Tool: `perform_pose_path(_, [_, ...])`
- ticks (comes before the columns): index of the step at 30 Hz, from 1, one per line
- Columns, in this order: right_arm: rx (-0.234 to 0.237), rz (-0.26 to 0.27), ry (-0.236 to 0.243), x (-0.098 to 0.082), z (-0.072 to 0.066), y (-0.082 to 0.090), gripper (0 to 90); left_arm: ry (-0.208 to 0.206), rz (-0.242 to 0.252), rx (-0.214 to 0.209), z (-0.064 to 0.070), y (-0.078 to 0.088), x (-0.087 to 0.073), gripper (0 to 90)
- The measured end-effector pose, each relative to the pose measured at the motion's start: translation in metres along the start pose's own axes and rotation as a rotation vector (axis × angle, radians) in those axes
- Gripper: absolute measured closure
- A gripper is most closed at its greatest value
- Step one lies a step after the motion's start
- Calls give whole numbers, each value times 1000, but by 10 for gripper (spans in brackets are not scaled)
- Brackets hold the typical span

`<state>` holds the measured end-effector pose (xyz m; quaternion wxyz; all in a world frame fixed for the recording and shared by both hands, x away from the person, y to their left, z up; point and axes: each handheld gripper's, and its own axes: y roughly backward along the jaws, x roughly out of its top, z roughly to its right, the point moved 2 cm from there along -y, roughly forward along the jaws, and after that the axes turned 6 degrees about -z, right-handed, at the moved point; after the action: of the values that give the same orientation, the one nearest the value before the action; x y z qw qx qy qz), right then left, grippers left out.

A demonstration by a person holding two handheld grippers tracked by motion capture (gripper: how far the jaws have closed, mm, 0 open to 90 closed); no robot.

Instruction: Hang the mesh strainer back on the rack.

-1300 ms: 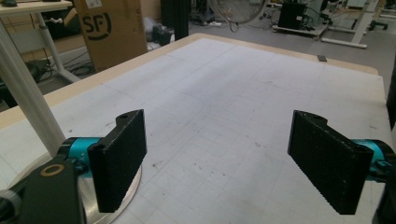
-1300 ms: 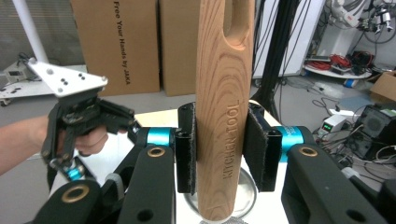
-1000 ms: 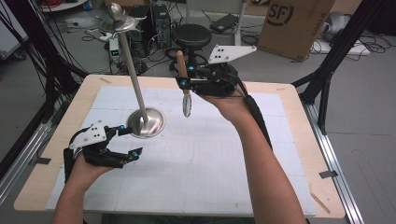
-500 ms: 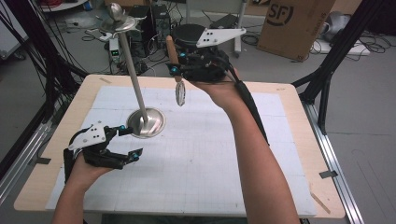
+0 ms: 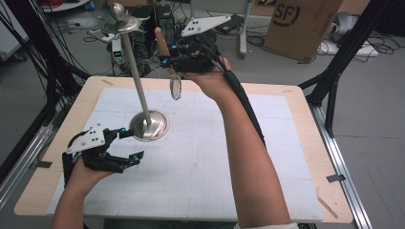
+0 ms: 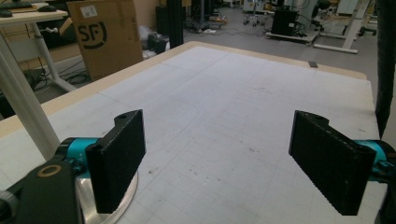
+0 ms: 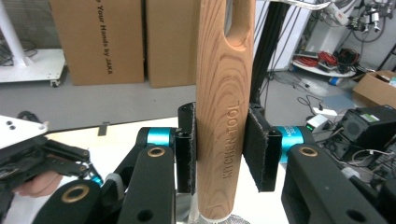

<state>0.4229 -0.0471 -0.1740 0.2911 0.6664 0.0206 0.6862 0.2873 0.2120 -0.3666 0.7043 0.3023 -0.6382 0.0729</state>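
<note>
While clamped upright, strainer handle (image 7: 219,116), right gripper (image 7: 219,149)

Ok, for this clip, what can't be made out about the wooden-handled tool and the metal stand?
- Wooden-handled tool, right gripper view: its head is cut off by the bottom edge, behind the right gripper.
- Same tool's head, high view: too small and blurred to tell strainer from spoon.
- Metal stand, high view: its top piece is blurred against floor clutter.
- Stand's base, left gripper view: mostly hidden behind the left gripper.

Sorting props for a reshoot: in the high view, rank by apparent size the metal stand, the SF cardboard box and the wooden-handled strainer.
1. Metal stand, tallest.
2. SF cardboard box, cut off by the frame and farther away, so its rank is unsure.
3. Wooden-handled strainer, smallest.
</note>
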Motion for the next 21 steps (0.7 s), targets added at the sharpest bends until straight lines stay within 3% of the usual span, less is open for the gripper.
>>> perform_pose_path(10, [-30, -36, 3, 10, 1, -19, 673, 1, 1, -5, 1, -1, -1, 192])
perform_pose_path(21, [-55, -59, -6, 11, 4, -27, 674, 6, -1, -6, 0, -1, -2, 192])
